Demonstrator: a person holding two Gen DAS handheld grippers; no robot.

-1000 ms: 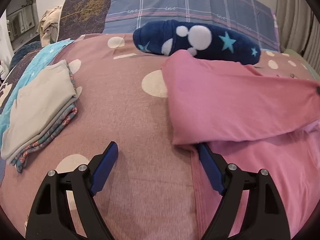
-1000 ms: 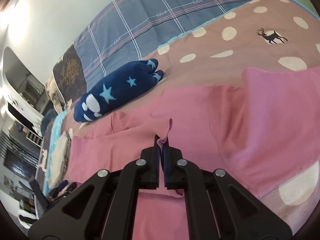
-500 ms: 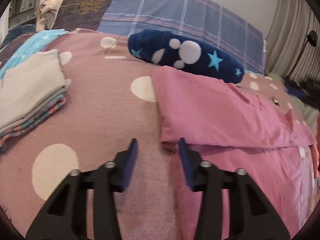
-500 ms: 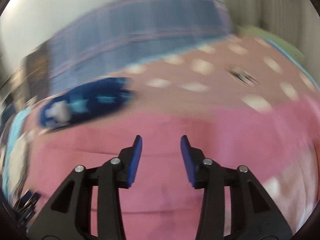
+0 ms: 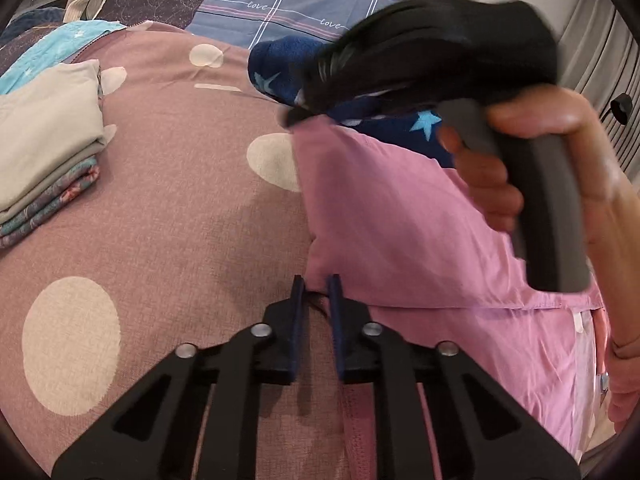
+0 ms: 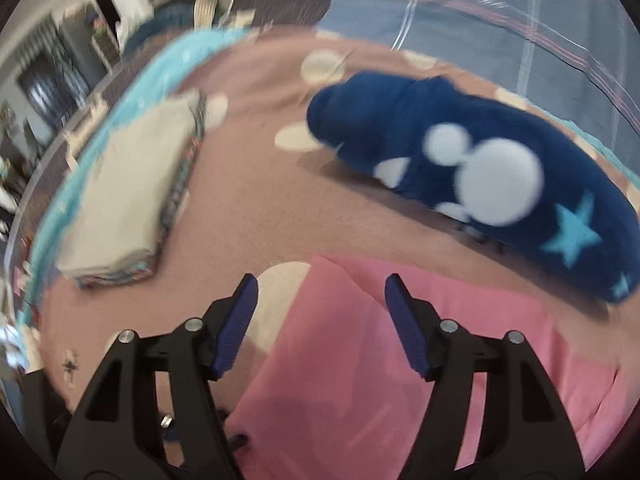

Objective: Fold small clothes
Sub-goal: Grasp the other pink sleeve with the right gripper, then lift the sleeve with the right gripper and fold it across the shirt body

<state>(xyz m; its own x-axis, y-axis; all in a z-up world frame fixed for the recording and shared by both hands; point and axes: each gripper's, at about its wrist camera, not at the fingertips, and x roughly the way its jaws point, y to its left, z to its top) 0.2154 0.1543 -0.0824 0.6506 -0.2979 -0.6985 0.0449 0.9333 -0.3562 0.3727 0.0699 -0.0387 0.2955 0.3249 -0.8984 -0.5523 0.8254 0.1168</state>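
Observation:
A pink garment [image 5: 400,232] lies on the dotted mauve bedspread [image 5: 180,200], its upper layer folded over the lower. My left gripper [image 5: 316,292] is nearly shut at the near left corner of the folded layer; whether cloth is pinched between the pads is unclear. My right gripper [image 6: 320,292] is open and empty above the far left corner of the pink garment [image 6: 380,360]. In the left wrist view the right gripper's body [image 5: 420,40] and the hand holding it pass over the garment.
A stack of folded clothes [image 5: 44,140] sits at the left; it also shows in the right wrist view [image 6: 128,196]. A navy plush cushion [image 6: 480,168] with stars lies behind the garment. A plaid blue pillow [image 5: 300,4] is at the back.
My right gripper let go of the pink cloth, opened, and swung left to the garment's far left corner. My left gripper closed down from wide open at the near left corner.

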